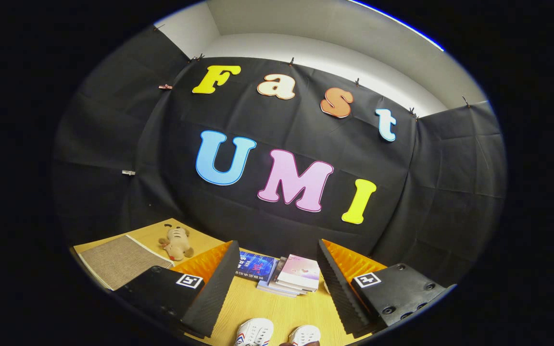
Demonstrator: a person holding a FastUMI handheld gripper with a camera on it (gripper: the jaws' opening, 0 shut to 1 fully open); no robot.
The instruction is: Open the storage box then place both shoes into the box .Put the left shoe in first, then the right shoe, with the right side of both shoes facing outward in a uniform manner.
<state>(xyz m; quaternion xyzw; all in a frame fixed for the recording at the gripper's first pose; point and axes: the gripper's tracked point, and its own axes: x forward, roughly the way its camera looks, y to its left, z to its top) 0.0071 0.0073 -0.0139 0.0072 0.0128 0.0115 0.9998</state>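
Note:
My gripper (275,269) is open, its two fingers spread wide with nothing between them, held well above the wooden table (277,307). Down between the fingers, close to me, stand two white shoes side by side, toes pointing away from me: the left one (255,332) has red and blue stripes on its side, the right one (305,335) shows just its toe. Neither finger touches a shoe.
Beyond the fingers, against the booth wall, lies a stack of books (292,275), with a dark blue book (256,267) beside it. A tan stuffed toy (177,243) and a grey mat (119,260) lie on the table off to the left.

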